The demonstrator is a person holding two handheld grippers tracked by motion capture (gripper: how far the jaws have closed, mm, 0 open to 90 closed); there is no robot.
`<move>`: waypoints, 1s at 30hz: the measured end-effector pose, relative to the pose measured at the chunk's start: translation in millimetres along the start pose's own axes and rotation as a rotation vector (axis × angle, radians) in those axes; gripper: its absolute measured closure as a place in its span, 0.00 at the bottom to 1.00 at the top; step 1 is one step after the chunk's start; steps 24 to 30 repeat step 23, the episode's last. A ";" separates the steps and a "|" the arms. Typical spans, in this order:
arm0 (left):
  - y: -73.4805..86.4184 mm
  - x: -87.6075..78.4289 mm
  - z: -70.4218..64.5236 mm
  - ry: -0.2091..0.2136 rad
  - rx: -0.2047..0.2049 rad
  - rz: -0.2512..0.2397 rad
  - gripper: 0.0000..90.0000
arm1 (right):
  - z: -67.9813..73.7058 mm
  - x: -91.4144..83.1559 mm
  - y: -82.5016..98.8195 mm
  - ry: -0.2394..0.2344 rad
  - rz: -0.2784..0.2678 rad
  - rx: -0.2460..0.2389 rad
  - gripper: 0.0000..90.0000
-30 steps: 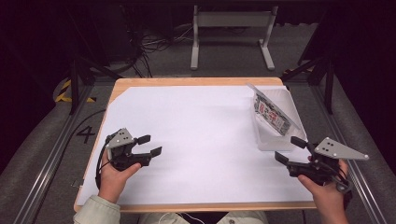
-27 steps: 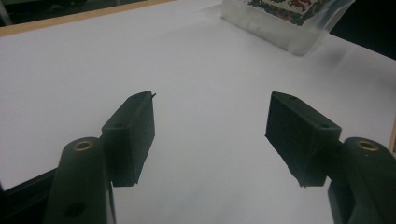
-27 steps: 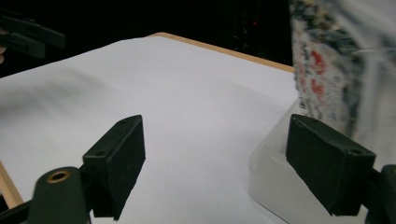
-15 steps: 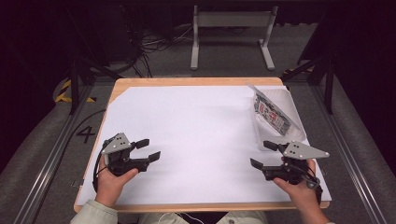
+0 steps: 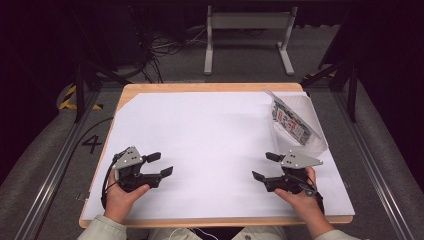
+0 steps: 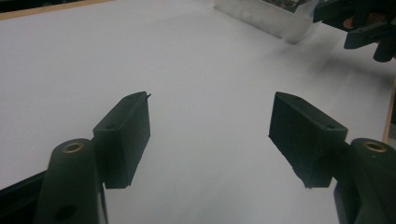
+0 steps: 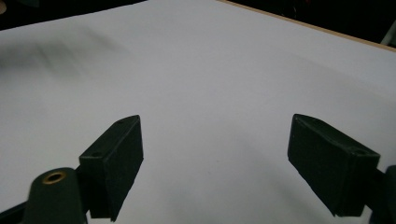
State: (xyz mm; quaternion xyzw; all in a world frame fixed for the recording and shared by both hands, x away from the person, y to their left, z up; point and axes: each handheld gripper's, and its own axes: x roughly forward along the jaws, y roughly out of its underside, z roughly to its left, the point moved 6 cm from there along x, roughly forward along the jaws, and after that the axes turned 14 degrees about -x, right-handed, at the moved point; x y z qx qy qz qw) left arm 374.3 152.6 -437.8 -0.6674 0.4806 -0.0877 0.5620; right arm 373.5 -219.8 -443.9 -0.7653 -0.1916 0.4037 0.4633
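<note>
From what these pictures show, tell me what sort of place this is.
Probably a lab or recording studio rigged for manipulation demos: a table under a white sheet, metal rails along its sides, dark surroundings with loose cables on the floor behind.

This looks like a lab or recording studio rather than a home. A wooden table (image 5: pixel 210 88) covered by a white sheet (image 5: pixel 210 135) stands on grey carpet between metal rails (image 5: pixel 47 175), with black curtains closing off the far side. Loose cables (image 5: pixel 165 47) lie on the floor at the far left, beside a white metal stand (image 5: pixel 247 30), and a number 4 (image 5: pixel 92 144) marks the carpet at the left.
</note>
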 end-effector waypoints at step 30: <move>21.3 18.5 8.9 -0.053 -0.003 0.063 0.35 | 0.1 30.6 23.0 -0.035 0.118 0.001 0.20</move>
